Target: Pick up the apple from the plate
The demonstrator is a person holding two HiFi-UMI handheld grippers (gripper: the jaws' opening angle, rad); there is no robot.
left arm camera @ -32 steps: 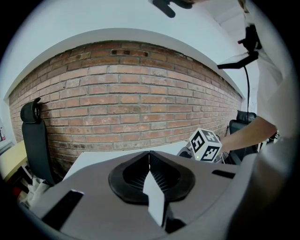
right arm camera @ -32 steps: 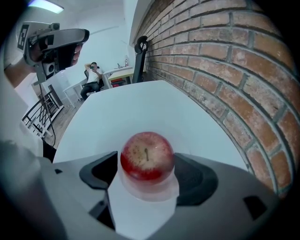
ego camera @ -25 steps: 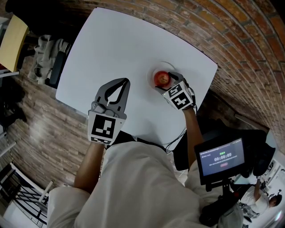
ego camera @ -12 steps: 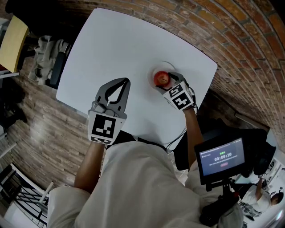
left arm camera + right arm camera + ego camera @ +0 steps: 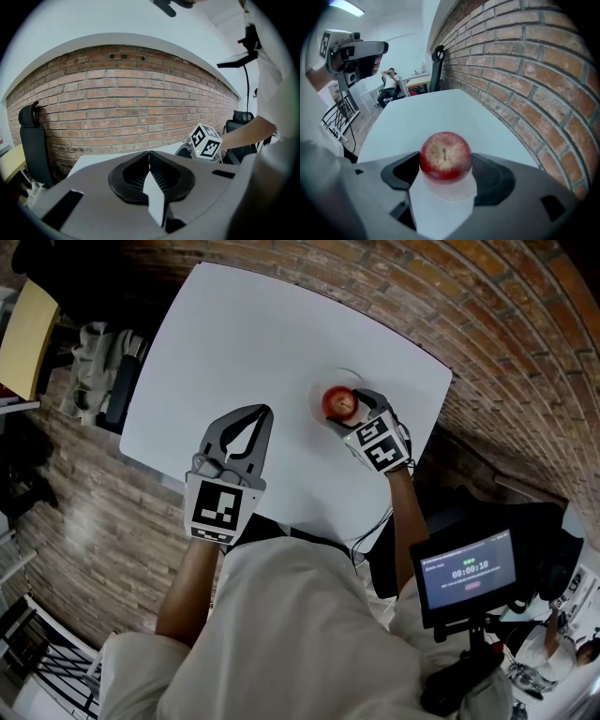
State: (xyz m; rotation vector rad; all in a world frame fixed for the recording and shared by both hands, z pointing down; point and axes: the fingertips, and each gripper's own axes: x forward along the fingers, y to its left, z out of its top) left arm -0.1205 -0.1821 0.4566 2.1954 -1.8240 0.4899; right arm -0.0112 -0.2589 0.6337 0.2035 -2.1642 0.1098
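Note:
A red apple (image 5: 338,402) sits over a small white plate (image 5: 319,390) near the right edge of the white table (image 5: 244,334). My right gripper (image 5: 343,409) is shut on the apple, its dark pads pressing both sides. In the right gripper view the apple (image 5: 445,155) fills the gap between the pads, stem up, with the plate (image 5: 449,188) pale just beneath it. I cannot tell whether the apple touches the plate. My left gripper (image 5: 264,412) hovers over the table's near side, shut and empty, its jaws meeting in the left gripper view (image 5: 149,162).
A screen with a timer (image 5: 467,574) stands at the lower right, off the table. A dark chair and bags (image 5: 111,371) sit left of the table. A brick wall (image 5: 525,70) runs close along the table's far side. A person sits far off (image 5: 389,75).
The head view has shifted slightly. Both grippers keep their places, and the apple stays between the right jaws.

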